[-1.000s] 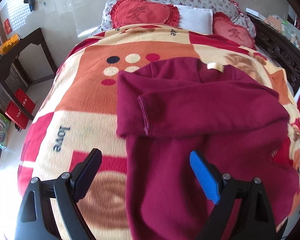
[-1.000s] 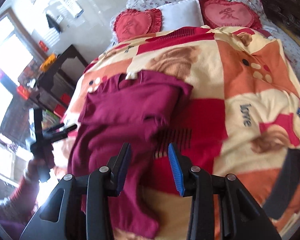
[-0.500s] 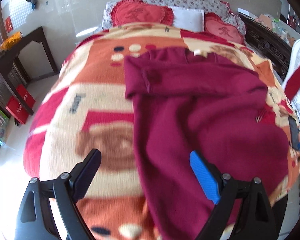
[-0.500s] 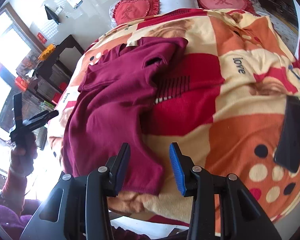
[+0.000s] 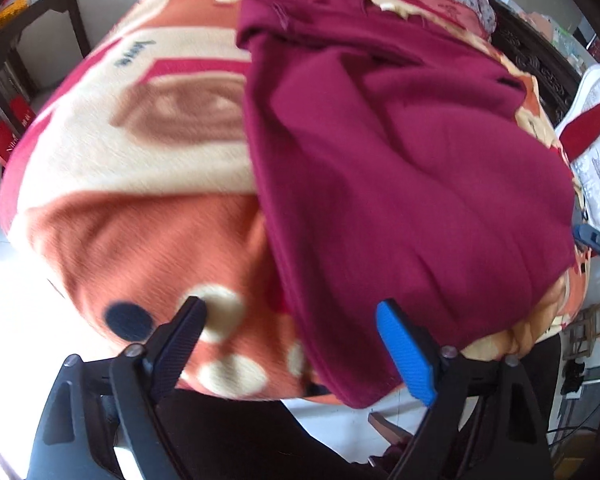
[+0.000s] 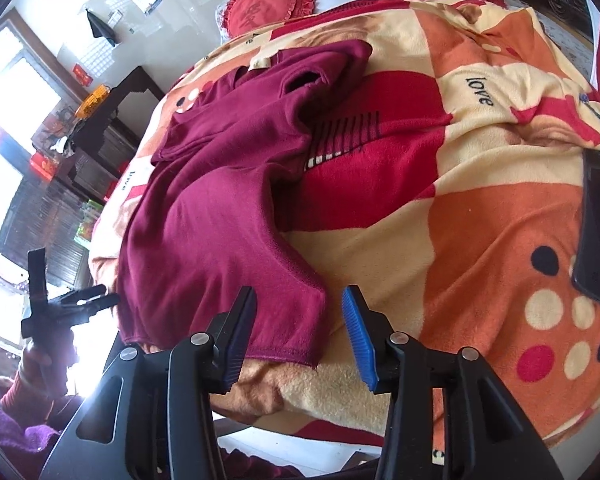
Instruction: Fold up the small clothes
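Observation:
A dark red sweater [image 5: 400,168] lies on the bed with its sleeves folded across the chest and its hem at the near edge. It also shows in the right wrist view [image 6: 220,208]. My left gripper [image 5: 292,320] is open and empty, its jaws wide apart on either side of the hem's left corner. My right gripper [image 6: 300,312] is open and empty, just above the hem's right corner [image 6: 300,344]. The left gripper also shows at far left in the right wrist view [image 6: 72,300].
The bed has an orange, cream and red patterned blanket [image 6: 480,220]. A dark phone [image 6: 598,236] lies on the blanket at the right. Heart-shaped red pillows [image 6: 268,8] lie at the head. A dark side table [image 6: 112,120] stands left of the bed.
Both grippers have drawn back from over the folded sleeves down to the sweater's hem at the near edge of the bed. The sweater has not moved.

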Demonstrator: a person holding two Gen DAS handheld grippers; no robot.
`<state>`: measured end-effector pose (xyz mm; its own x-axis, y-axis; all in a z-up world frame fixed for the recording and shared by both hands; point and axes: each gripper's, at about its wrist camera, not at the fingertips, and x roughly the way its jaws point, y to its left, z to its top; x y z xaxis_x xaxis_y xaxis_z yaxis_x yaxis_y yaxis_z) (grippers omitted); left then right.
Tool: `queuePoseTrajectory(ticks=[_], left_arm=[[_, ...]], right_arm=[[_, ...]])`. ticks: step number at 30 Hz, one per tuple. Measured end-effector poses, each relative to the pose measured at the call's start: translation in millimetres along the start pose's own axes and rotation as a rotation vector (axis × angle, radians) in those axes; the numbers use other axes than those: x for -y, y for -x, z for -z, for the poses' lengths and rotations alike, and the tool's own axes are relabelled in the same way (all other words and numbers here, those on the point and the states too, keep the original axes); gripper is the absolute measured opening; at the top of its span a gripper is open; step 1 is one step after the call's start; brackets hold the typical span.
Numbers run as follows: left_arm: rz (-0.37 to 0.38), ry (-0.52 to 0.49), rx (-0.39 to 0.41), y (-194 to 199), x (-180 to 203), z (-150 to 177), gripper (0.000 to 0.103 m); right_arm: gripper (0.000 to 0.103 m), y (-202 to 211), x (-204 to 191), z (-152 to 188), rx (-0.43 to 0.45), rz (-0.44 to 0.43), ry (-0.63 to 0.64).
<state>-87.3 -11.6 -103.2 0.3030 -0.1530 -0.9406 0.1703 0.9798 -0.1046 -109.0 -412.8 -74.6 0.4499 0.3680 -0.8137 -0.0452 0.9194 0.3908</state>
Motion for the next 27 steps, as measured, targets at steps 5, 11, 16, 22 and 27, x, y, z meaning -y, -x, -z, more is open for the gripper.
queuePoseTrajectory(ticks=[5, 11, 16, 22, 27], left_arm=[[-0.027, -0.032, 0.008, -12, 17, -1, 0.086], [-0.008, -0.027, 0.017, -12, 18, -2, 0.051], [-0.001, -0.039, 0.021, 6, 11, -2, 0.013], [-0.012, -0.08, 0.069, 48, -4, 8, 0.008], [-0.043, -0.066, 0.105, 71, -29, 20, 0.001]], right_arm=[[0.025, -23, -1, -3, -0.023, -0.027, -0.018], [0.0, -37, -4, -4, -0.02, -0.017, -0.014], [0.0, -6, -20, 2, 0.023, -0.085, 0.016], [0.0, 30, -53, 20, 0.008, -0.154, 0.08], [0.0, 33, -67, 49, -0.044, -0.244, 0.07]])
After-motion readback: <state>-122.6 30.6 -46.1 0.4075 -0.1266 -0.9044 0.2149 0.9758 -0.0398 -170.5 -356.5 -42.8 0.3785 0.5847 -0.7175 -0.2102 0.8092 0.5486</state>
